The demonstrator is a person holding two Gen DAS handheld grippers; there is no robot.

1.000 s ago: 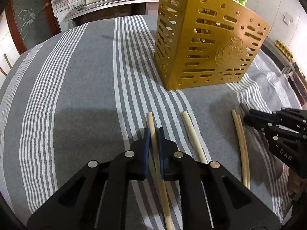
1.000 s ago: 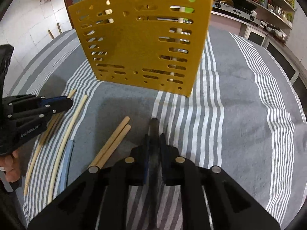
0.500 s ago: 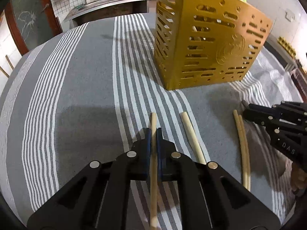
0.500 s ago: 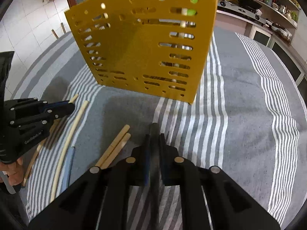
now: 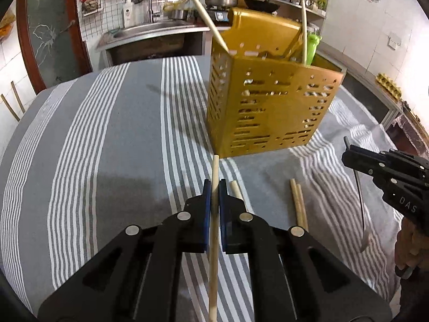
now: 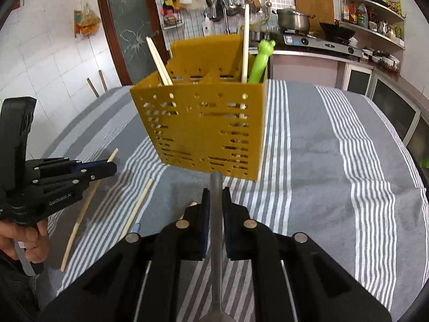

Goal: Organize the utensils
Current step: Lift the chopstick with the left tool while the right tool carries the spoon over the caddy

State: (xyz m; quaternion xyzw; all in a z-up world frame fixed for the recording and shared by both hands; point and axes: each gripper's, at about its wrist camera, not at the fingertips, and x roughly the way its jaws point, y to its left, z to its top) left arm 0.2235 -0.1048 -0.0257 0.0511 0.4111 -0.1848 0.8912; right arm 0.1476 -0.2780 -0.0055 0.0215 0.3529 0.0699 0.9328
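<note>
Nearest the lens, the left hand-held gripper (image 5: 212, 185) is clamped on a pale chopstick (image 5: 213, 230), held partway along so that a long stretch trails back under the camera; gripped off-centre like that, I judge it could pivot between the pads and miss the opening. The right hand-held gripper (image 6: 216, 191) is closed on a grey metal utensil handle (image 6: 216, 214), whose heavy working end hangs out of view below, so it may swing or slide down through the grip. Just beyond, loose chopsticks (image 5: 299, 204) lie on the striped cloth (image 5: 120, 161) covering the desk, where a trailing end could catch and scatter them. Farther off stands the yellow perforated holder (image 6: 203, 128), already carrying chopsticks and a green frog-topped utensil (image 6: 261, 61). It looks light, so a stick striking its rim or a slot might tip or shove it.
</note>
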